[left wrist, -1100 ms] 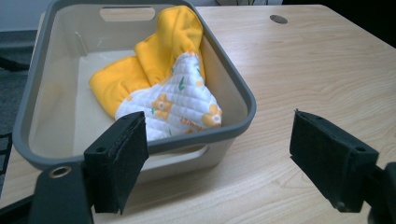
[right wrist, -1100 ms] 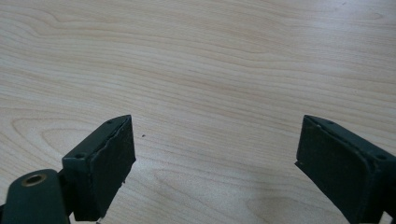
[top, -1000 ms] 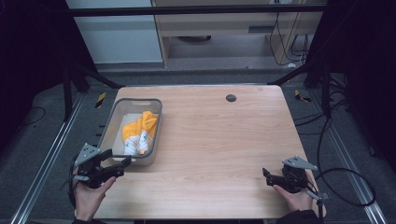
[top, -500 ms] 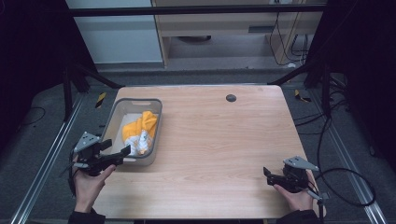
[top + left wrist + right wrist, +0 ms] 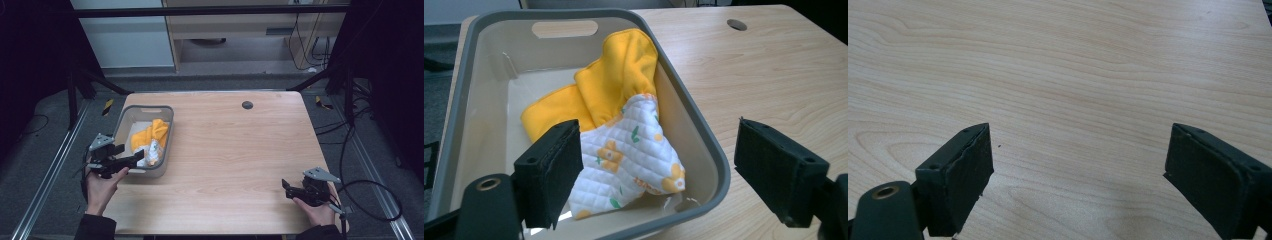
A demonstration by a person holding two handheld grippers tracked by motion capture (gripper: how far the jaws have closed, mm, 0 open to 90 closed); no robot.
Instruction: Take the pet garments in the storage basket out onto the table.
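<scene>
Two grippers wide open, left gripper (image 5: 656,175) straddling the grey bin's (image 5: 704,150) rim (yellow cloth (image 5: 616,90) inside), right gripper (image 5: 1078,177) holding nothing.

I saw the tub (image 5: 169,131) on the worktop's (image 5: 240,150) left side, the cloth (image 5: 147,137) inside it, a hole (image 5: 247,105) far behind.

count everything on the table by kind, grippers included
grey plastic bins: 1
yellow and white floral quilted cloths: 1
handheld black two-jaw grippers: 2, left gripper, right gripper, both with jaws apart
total: 4
</scene>
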